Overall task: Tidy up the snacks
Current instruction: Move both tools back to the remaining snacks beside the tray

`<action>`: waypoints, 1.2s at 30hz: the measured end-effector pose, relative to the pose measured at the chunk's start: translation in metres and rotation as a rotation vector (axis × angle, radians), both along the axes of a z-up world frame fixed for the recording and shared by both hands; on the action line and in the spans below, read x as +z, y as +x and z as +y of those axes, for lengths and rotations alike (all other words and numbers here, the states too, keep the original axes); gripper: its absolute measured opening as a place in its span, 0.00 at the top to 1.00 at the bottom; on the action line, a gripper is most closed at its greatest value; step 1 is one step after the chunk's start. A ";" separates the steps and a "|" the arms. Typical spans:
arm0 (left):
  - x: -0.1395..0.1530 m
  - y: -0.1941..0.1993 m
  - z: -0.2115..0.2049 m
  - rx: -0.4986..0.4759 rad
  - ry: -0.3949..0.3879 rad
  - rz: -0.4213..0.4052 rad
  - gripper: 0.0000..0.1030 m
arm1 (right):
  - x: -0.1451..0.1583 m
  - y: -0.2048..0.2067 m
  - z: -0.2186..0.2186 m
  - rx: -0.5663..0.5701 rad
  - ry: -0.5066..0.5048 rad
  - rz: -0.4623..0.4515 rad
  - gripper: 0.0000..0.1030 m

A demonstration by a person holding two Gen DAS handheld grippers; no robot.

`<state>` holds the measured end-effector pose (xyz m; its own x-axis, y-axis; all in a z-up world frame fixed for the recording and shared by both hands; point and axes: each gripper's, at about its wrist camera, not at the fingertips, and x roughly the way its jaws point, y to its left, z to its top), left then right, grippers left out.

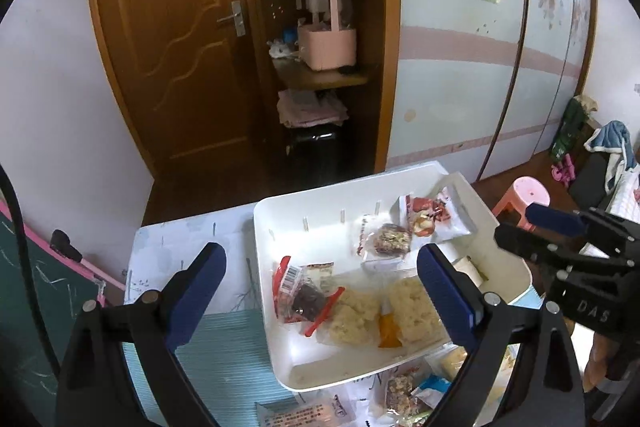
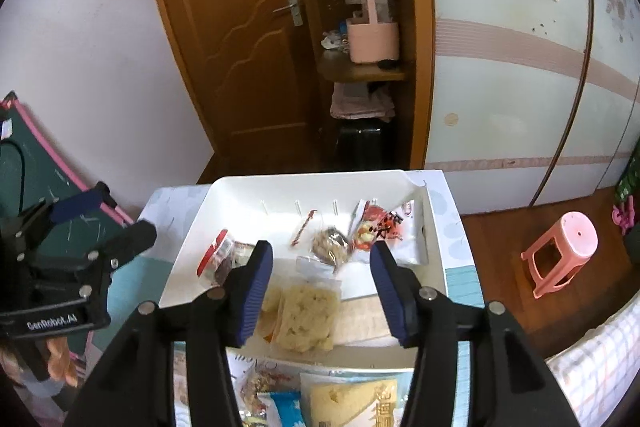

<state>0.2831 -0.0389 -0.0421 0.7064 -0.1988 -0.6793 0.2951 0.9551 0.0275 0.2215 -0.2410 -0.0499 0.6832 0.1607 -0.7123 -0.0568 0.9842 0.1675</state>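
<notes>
A white tray [image 1: 320, 211] stands on the small table and holds several snack packets. Among them are two yellow puffed-rice cakes [image 1: 356, 315], a red-edged packet with a dark snack [image 1: 300, 295], a nut bar [image 1: 392, 239] and a white and red bag [image 1: 432, 219]. My left gripper [image 1: 324, 293] hangs wide open above the tray's near left part with nothing gripped. My right gripper [image 2: 323, 291] is open over the rice cake [image 2: 308, 315], its pads clear of it. More loose packets [image 2: 352, 403] lie on the table in front of the tray [image 2: 192, 251].
A pink stool [image 2: 560, 251] stands on the wooden floor to the right. A green chalkboard [image 1: 40, 287] leans at the left. Behind the table are a wooden door [image 1: 168, 27] and shelves with a pink basket [image 1: 328, 43]. A checked bedcover [image 2: 592, 359] is at the near right.
</notes>
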 end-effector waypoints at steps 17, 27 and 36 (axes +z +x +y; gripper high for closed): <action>0.030 -0.057 0.013 -0.018 -0.047 0.008 0.07 | 0.026 -0.050 0.015 0.029 -0.008 -0.040 0.50; 0.048 -0.109 0.038 -0.047 -0.022 -0.017 0.07 | 0.053 -0.099 0.024 0.019 -0.061 -0.109 0.49; 0.029 -0.132 0.053 -0.153 0.035 0.027 0.07 | 0.040 -0.117 0.035 0.076 -0.066 -0.075 0.47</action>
